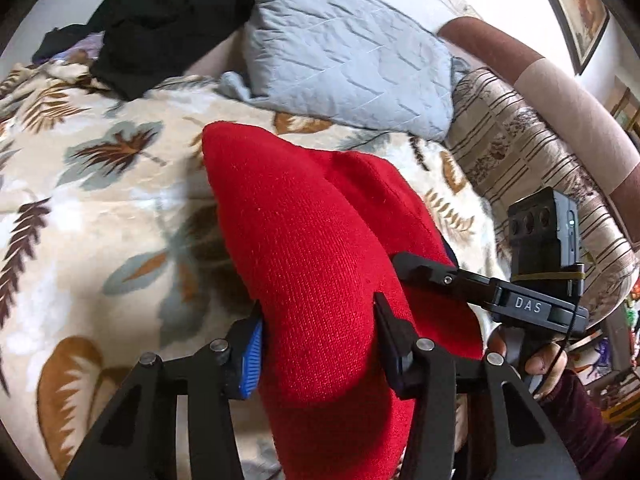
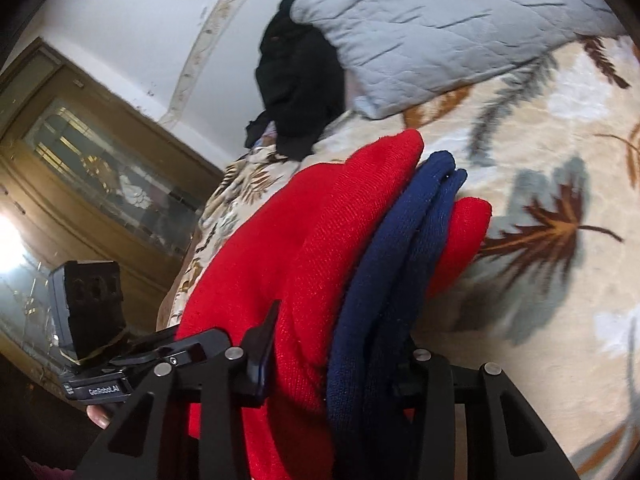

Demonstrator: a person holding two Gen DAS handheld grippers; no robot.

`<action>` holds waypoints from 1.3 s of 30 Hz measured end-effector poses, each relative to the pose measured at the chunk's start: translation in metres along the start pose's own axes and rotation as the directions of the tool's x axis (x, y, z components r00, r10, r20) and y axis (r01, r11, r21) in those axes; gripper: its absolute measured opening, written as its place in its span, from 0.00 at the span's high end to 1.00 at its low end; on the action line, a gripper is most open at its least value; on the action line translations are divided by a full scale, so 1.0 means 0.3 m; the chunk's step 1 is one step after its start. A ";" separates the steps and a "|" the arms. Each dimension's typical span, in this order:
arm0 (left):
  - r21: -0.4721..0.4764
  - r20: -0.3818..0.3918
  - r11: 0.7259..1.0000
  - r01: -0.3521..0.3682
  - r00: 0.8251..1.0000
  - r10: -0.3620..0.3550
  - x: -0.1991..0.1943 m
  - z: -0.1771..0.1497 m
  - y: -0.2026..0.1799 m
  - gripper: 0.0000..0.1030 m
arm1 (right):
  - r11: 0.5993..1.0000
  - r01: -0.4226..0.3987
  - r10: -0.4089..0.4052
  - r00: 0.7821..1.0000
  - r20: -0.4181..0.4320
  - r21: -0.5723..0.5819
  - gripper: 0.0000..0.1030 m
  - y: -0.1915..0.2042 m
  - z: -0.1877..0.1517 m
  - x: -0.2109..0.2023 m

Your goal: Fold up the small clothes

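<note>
**A:** So, both grippers are clamping the same bundle right now. The left gripper (image 1: 318,334) is squeezing the thick red knitted garment (image 1: 304,240) between its pads, and the right gripper (image 2: 336,354) is pinching that red knit together with the navy blue knitted layers (image 2: 396,248) folded into it. The whole thing is hanging just above the cream leaf-print blanket on the bed (image 1: 100,184), not lying flat yet.

**B:** Yeah, what's worrying me is the stack coming apart. The navy layers are sitting loosely between the red ones, so if one gripper is letting go early, they're probably sliding out and the fold's unrolling.

**A:** Agreed. Also the knit's bulky, so the grip is looking shallow on the right side.

**B:** And the pale grey quilted pillow (image 1: 348,52) and that black crumpled cloth pile (image 1: 160,20) are sitting near, so setting it down crooked could be snagging an edge.
</note>
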State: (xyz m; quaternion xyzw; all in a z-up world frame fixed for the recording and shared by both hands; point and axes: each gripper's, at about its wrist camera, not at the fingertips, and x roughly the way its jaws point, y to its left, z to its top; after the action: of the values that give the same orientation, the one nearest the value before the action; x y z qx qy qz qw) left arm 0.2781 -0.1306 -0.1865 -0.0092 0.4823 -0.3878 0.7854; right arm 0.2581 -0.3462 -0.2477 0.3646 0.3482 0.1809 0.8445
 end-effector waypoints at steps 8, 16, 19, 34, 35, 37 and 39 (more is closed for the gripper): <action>0.021 -0.060 0.988 -0.154 0.986 0.155 0.051 -0.080 0.061 0.36 | 0.989 0.138 -0.132 0.986 -0.105 0.045 0.46 -0.018 -0.106 0.118; 0.079 0.156 0.900 -0.429 0.897 0.414 -0.132 -0.093 -0.041 0.30 | 0.950 0.285 -0.275 0.957 0.086 -0.131 0.46 0.149 -0.170 -0.057; 0.088 0.220 0.839 -0.537 0.832 0.509 -0.192 -0.094 -0.086 0.30 | 0.923 0.319 -0.329 0.944 -0.010 -0.213 0.62 0.164 -0.206 0.021; -0.083 0.431 0.718 -0.691 0.624 0.651 -0.604 -0.208 -0.250 0.12 | 0.873 0.415 -0.392 0.909 0.139 -0.257 0.52 0.461 -0.301 -0.307; -0.090 0.434 0.717 -0.691 0.621 0.653 -0.620 -0.213 -0.256 0.12 | 0.869 0.419 -0.392 0.908 0.150 -0.265 0.48 0.486 -0.315 -0.330; -0.115 0.445 0.709 -0.695 0.602 0.663 -0.677 -0.233 -0.276 0.12 | 0.858 0.430 -0.390 0.902 0.186 -0.282 0.41 0.551 -0.344 -0.382; -0.133 0.460 0.698 -0.703 0.580 0.672 -0.717 -0.253 -0.295 0.12 | 0.848 0.440 -0.385 0.894 0.228 -0.295 0.40 0.617 -0.376 -0.440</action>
State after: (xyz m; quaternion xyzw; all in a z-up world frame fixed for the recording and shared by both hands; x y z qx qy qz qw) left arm 0.1167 -0.0324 -0.0312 0.1085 0.2272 -0.0536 0.9663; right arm 0.0760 -0.2410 -0.1058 0.1434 0.3130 0.0222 0.9386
